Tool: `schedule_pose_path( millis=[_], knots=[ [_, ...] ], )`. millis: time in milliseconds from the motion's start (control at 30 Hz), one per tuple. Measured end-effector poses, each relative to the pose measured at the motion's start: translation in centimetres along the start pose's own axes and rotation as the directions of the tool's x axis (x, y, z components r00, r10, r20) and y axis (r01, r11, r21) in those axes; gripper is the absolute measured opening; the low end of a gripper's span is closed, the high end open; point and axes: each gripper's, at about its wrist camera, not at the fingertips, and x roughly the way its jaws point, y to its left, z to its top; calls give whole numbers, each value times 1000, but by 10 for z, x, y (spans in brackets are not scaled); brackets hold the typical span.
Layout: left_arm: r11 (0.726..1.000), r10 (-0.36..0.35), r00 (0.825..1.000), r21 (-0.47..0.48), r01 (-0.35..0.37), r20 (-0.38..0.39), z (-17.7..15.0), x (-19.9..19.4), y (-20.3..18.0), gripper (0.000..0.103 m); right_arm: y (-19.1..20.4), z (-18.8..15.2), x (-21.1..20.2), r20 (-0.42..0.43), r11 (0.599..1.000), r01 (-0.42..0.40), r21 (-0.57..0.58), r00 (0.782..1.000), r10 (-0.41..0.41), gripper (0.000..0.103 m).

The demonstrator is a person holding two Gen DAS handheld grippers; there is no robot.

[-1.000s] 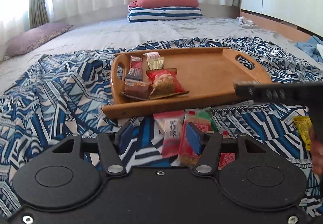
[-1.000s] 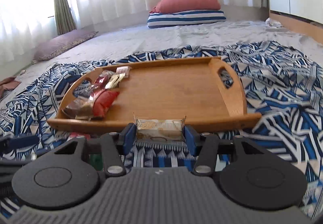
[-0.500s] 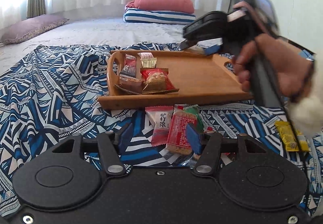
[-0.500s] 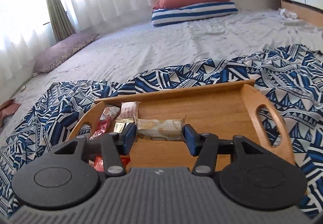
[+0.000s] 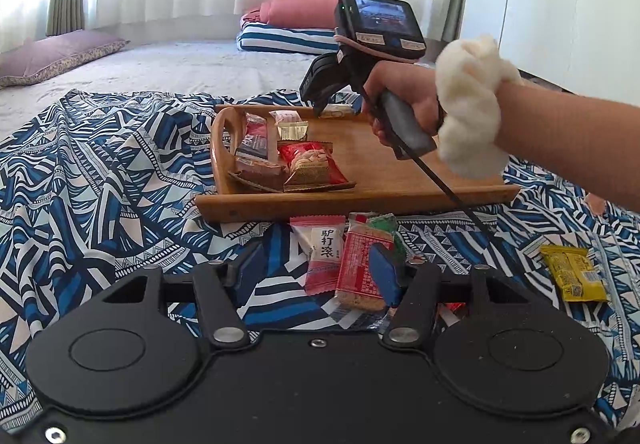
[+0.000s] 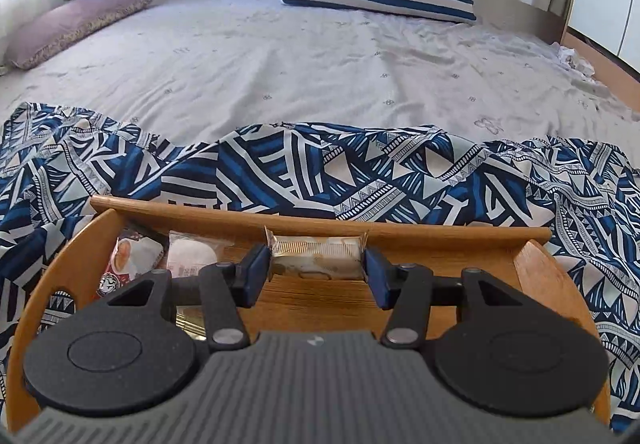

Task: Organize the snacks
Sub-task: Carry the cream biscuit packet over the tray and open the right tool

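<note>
wooden tray point(image 5: 384, 179) sits on a blue patterned cloth point(image 5: 100, 171) on the bed point(image 6: 300, 63). the right gripper point(image 6: 316, 270) is over the far side of the tray, and its jaws squeeze a pale snack bar point(image 6: 316, 258) by both ends, close to the tray's back wall. a hand point(image 5: 404, 99) with a fluffy white band on the wrist holds that gripper. a few snacks lie in the left part of the tray, like a red snack pack point(image 5: 312, 165). the left gripper point(image 5: 316, 272) hangs low over the cloth, its jaws partly open with nothing in them. under them lie a pink snack point(image 5: 322, 252) and a red cracker pack point(image 5: 360, 268), just in front of the tray. a yellow snack point(image 5: 574, 272) lies on the cloth off to the right.
</note>
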Motion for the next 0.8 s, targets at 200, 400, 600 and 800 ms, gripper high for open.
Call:
schedule_pose_path(
  millis=[200,400,600,800],
  knots=[
    [1000,3,1000,7,-2,-23,-4,8,5,56,5,1,10,-15,1000,10,-17,1000,-10,57],
    [1000,-3,999,-6,3,-35,-5,11,4,56,8,3,11,-22,1000,-2,-11,1000,1,60],
    [1000,-10,999,3,10,-38,-7,10,-1,57,6,6,12,-30,1000,-18,8,999,18,71],
    [1000,0,999,-2,-1,-44,-7,10,-1,58,7,8,7,-15,1000,-24,-6,1000,24,80]
  ],
)
